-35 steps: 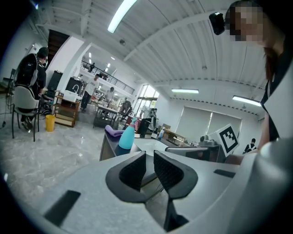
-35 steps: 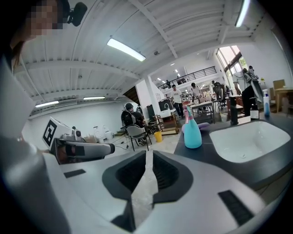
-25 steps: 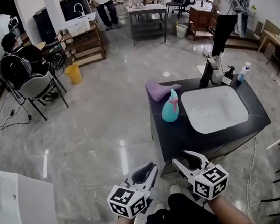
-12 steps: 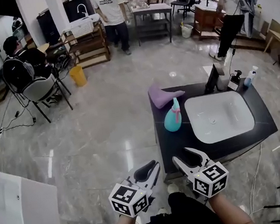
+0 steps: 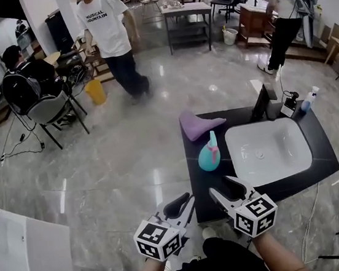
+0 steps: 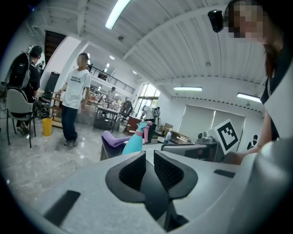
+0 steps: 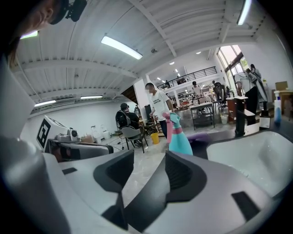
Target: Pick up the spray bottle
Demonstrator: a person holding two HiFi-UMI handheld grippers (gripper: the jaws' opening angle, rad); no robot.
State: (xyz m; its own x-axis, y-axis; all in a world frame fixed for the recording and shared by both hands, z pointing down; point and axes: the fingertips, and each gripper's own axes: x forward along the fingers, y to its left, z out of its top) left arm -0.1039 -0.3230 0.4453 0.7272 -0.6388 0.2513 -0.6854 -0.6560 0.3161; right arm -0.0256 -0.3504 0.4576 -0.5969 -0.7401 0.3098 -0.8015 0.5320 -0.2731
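Black bench with its white sink sits nearer the wearer in the head view than a second ago, so the wearer is walking up to it. Passer-by in a white shirt has come closer but stays well beyond the sink, so does not matter. Teal spray bottle stands upright on the bench just left of the sink, untouched, with a purple cloth behind it. Right tool, short of the sink's near edge, has just been spreading its jaws; now apart, nothing between, likely pre-shaping for the grab. Left tool, farther from the sink, has jaws almost together, empty. Approach phase; the reach is not yet made.
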